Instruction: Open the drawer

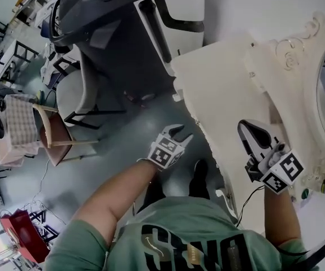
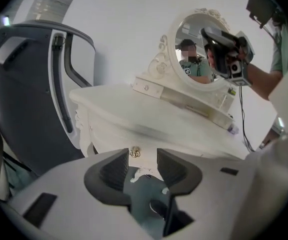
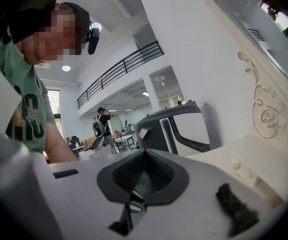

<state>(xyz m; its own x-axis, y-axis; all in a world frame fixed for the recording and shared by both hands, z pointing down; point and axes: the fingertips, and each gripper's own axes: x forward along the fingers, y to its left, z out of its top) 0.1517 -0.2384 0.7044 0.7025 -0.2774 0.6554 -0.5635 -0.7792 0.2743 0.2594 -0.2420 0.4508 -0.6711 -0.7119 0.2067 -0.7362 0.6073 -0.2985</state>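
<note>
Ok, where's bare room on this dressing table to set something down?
The tabletop is bare from its front edge back to the mirror shelf. The right end is crowded: a small purplish item lies there and a black cable hangs beside it.

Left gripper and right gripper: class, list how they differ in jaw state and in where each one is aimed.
The left gripper's jaws stand apart; the right gripper's jaws are closed together. The left gripper faces the front of the dressing table, with the brass knob showing beyond the gap, untouched; the right gripper hovers over that table's top. Both hold nothing.
</note>
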